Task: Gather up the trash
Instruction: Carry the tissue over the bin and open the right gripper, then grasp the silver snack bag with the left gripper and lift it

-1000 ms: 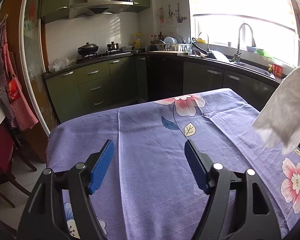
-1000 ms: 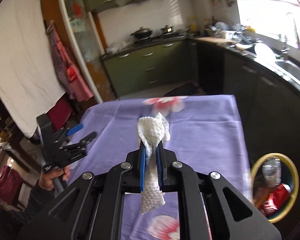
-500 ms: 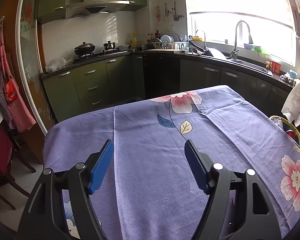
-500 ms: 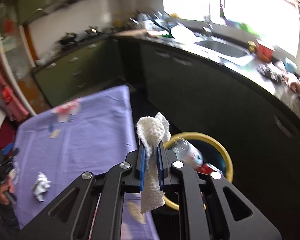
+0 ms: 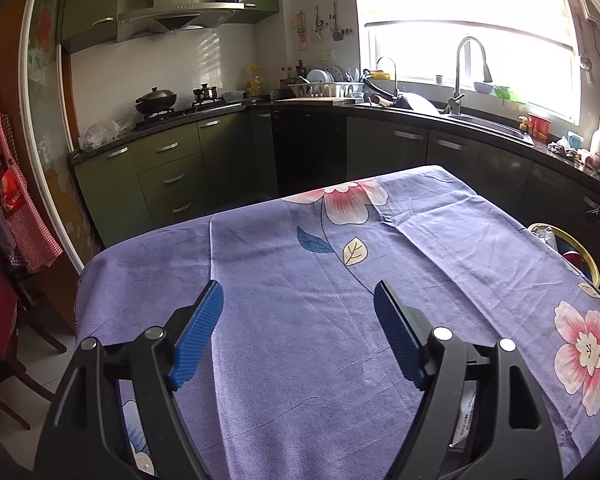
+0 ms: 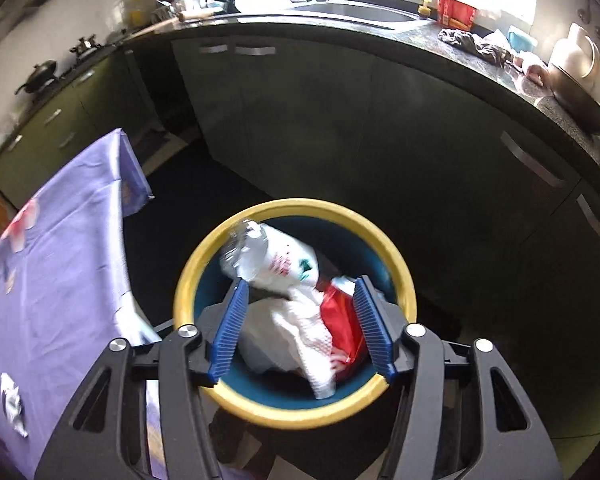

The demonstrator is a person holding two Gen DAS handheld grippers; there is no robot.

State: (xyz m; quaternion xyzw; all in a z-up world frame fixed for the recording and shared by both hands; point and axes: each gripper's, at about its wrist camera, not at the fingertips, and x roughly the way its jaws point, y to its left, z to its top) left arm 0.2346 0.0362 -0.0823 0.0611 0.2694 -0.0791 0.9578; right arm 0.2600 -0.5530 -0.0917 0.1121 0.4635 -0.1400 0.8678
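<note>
Trash fills the round bin [image 6: 296,410], a yellow-rimmed tub with a dark blue inside that stands on the dark floor just off the long edge of the table [image 6: 60,280]. A white paper towel [image 6: 304,332], crumpled and dimpled, lies on top of the heap, a loose tail of it reaching toward the near rim. Under it sit a crushed plastic bottle [image 6: 268,260] with a white label and a red can [image 6: 342,320]. On the purple flowered tablecloth [image 5: 300,320], near the table's near corner in the right wrist view, a small crumpled wrapper [image 6: 12,408] is left lying. Dark cabinet doors [image 6: 340,120] curve behind the bin, and above them runs the worktop [image 6: 500,68] with a sink [image 6: 352,12], a red box [image 6: 456,10] and a cloth [image 6: 476,46] along it. Nothing stands between the claw and the bin's mouth.

Directly over the bin hangs the right gripper [image 6: 300,324], its jaws opening; the towel shows in the gap between the blue pads [image 6: 230,328], but neither pad presses on it, so it is let go. Over the bare middle of the table, the left gripper [image 5: 298,336] is also opening, spread wide with only cloth beneath it and nothing held. From there the bin's rim peeks past the table's right edge.
</note>
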